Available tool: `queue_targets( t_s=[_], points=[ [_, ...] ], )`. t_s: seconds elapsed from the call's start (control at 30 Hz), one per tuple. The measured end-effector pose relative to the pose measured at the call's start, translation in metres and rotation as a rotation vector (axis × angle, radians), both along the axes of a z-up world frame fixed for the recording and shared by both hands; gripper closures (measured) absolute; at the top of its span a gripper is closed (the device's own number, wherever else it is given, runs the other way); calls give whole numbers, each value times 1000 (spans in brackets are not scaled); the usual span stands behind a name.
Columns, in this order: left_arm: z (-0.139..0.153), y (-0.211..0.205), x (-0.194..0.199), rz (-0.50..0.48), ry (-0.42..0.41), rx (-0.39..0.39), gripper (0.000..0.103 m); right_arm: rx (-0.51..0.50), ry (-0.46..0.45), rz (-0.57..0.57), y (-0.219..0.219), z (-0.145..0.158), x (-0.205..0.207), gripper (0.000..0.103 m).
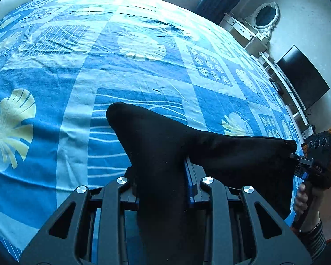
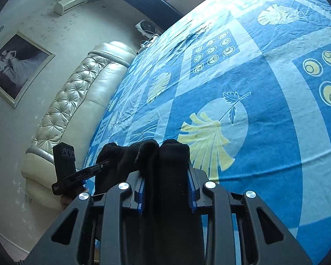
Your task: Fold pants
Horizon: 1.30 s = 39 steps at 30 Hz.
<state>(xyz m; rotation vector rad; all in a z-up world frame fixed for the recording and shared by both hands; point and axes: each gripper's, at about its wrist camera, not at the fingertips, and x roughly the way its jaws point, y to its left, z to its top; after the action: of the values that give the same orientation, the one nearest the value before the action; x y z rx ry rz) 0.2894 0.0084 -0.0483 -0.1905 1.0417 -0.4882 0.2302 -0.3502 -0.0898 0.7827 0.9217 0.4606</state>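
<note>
**A:** What have you got hold of?

**B:** You're holding the black pants [image 1: 165,145] with both tools. The jaws of your left gripper [image 1: 163,176] are clamped on a thick bunch of the dark fabric, and the jaws of your right gripper [image 2: 167,176] are pressed on another doubled-up bunch [image 2: 165,154], with the blue pads tight against the cloth on both sides.

**A:** How does the garment look?

**B:** Plain black, soft and matte, with no pattern you can make out. From your left wrist it stretches taut across to your right gripper [image 1: 306,163], held up off the bed [image 1: 99,66] along the near edge, and a rounded fold juts up beyond your jaws. Your right hand [image 1: 304,198] grips that tool's handle, a striped cuff at the wrist.

**A:** And what's under it?

**B:** A bed sheet [image 2: 253,88] in blue squares with pale yellow shells and ringed dots, lightly creased. A tufted cream headboard [image 2: 81,101] runs along one end, with a framed picture [image 2: 17,66] and an air conditioner [image 2: 71,2] on the wall above. On the other side you have a dark screen [image 1: 302,77] and a white dresser with an oval mirror [image 1: 264,17].
</note>
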Motion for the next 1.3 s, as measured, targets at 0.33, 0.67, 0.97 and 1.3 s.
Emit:
queue_targets(
  t_s=[0.33, 0.67, 0.97, 1.3],
  points=[
    [-26, 2, 11, -5, 29, 19, 65, 116, 132, -42, -16, -58, 16, 73],
    [-29, 3, 12, -13, 19, 2, 63, 135, 137, -44, -17, -61, 14, 71],
    [-29, 3, 11, -15, 12, 3, 62, 153, 133, -48, -22, -63, 13, 71],
    [-29, 9, 10, -11, 14, -31, 45, 183, 149, -49, -24, -62, 12, 63]
  ],
)
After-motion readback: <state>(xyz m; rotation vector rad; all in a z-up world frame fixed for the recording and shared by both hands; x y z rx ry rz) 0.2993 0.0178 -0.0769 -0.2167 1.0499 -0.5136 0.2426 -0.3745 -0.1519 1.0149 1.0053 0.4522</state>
